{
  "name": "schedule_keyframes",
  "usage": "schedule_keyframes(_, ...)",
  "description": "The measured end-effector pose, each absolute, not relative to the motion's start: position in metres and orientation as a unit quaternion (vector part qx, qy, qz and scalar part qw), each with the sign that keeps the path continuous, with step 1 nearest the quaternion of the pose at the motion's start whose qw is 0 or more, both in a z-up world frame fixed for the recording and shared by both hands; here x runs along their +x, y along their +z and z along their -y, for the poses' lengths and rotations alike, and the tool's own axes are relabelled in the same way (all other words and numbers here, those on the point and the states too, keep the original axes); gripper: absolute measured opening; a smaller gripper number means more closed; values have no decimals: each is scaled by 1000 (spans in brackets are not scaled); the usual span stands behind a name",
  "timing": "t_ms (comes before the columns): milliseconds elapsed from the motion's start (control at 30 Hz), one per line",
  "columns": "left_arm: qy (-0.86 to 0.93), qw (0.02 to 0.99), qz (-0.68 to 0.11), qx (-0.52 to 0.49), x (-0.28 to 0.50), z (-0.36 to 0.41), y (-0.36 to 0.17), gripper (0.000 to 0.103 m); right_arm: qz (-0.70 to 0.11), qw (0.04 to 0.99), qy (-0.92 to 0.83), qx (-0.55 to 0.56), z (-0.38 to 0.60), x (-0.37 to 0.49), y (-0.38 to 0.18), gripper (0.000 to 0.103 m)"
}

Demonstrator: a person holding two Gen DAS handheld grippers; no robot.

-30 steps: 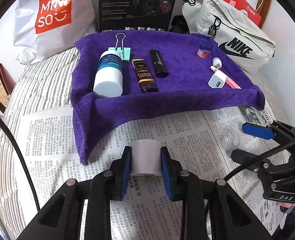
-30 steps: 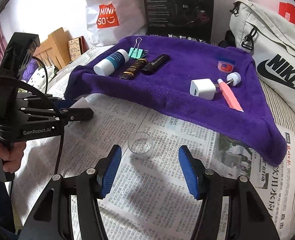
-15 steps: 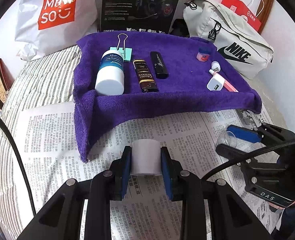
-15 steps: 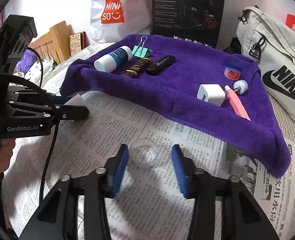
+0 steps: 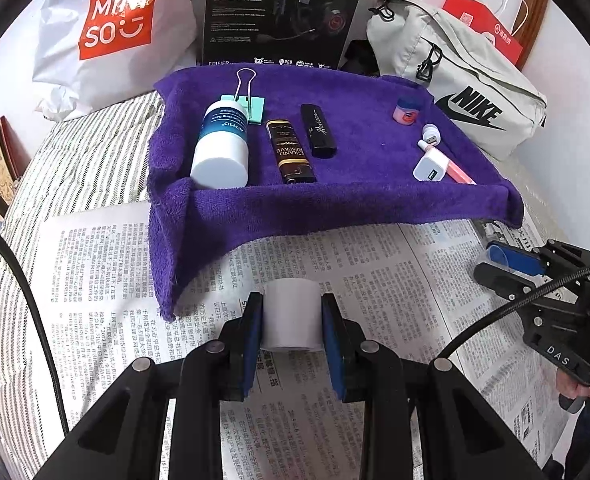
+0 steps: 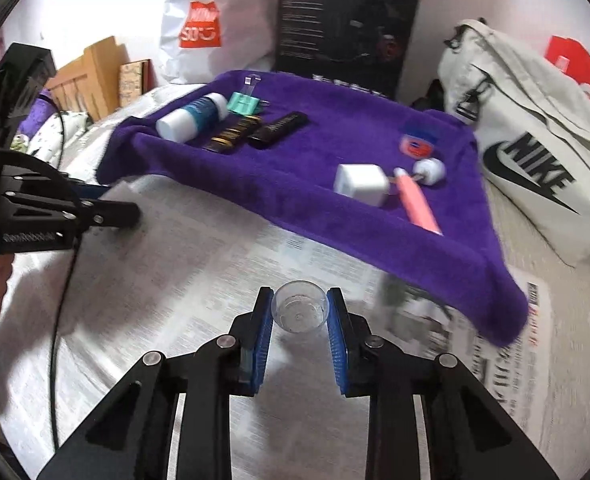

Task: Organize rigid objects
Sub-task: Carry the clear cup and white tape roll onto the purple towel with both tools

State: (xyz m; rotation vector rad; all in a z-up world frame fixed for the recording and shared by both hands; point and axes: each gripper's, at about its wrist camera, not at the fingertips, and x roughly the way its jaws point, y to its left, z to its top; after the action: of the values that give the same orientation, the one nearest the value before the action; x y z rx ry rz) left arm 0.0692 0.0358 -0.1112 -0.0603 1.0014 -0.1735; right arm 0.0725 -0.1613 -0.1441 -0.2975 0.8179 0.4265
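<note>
Small clear plastic cup [image 6: 300, 311] is sitting upright, mouth up, between the blue pads of the right gripper [image 6: 299, 314]; jaws are clamped on its sides, cup is riding just above the newspaper [image 6: 199, 264], in front of the purple towel's near edge. White cylinder [image 5: 292, 314], probably a cap or small roll, is being pinched in the left gripper [image 5: 292, 322], axis running forward along the fingers, also over newspaper in front of the purple towel [image 5: 359, 200].

On the towel: white bottle with blue label [image 5: 222, 146] lying at the left end, mint binder clip [image 5: 244, 107] behind it, gold-lettered black lighter [image 5: 290, 155] and plain black lighter [image 5: 318, 131] beside it; white charger cube [image 5: 430, 168], pink stick [image 5: 459, 172], small white cap [image 5: 431, 134] and pink tin [image 5: 406, 109] at the right end.

Towel is lying straight ahead of both grippers. Right gripper is nearer the towel's right-end group, left gripper nearer the bottle end. Judging: both loads are heading for the towel; open middle strip looks like the free spot.
</note>
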Motion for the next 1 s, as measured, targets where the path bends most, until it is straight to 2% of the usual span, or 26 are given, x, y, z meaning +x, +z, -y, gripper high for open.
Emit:
schedule_keyframes(200, -80, 875, -477, -17, 69, -32, -112, 27, -406, 882, 202, -123, 170, 75, -153, 27)
schedule_keyframes(433, -89, 872, -478, -53, 69, -43, -112, 27, -412, 883, 200, -105, 170, 78, -152, 27)
schedule_keyframes(1000, -98, 882, -457, -53, 74, -42, -78, 27, -400, 886, 219, -87, 179, 93, -113, 27)
